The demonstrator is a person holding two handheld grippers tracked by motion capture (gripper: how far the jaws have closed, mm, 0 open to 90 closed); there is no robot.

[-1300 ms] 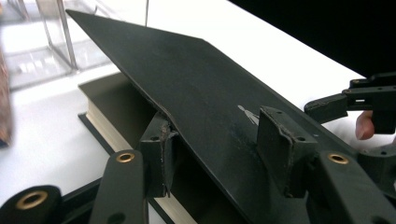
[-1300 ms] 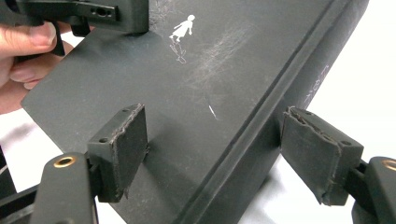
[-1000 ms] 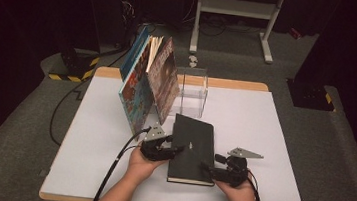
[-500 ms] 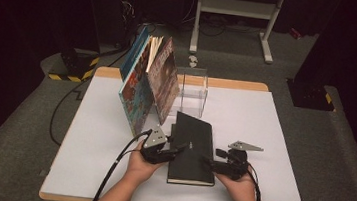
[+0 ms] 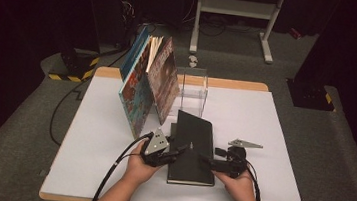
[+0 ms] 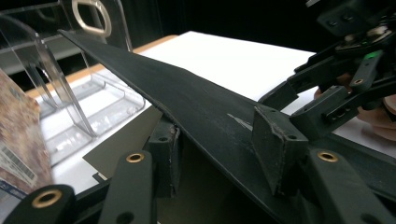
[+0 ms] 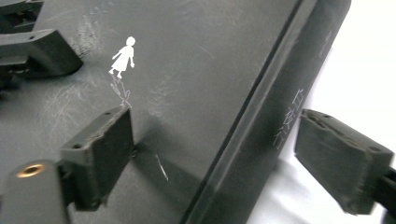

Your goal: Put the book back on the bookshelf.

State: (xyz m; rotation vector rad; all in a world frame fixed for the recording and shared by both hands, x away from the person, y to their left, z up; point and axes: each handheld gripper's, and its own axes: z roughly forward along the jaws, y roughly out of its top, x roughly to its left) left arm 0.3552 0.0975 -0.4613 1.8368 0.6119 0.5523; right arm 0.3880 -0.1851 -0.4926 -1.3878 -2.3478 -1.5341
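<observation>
while the clear rack (image 5: 193,89) holds books (image 5: 147,84), left claw (image 5: 177,153) pinches the black book's cover (image 6: 187,100), right claw (image 5: 208,160) open.

Bright table, dark surroundings.
Overhead light whitens the table (image 5: 273,140); the far room stays dim. Gripper views are soft at near range, with the black book (image 7: 196,70) showing scuffs and faint sheen.

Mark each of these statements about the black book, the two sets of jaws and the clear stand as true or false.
1. The left gripper has its jaws around the black book's lifted cover. True.
2. The right gripper clamps the book tightly. False: its jaws straddle the spine edge with a gap at one side.
3. The clear stand holds the black book. False: the book lies on the table.
4. Colourful books lean beside the clear stand. True.
</observation>
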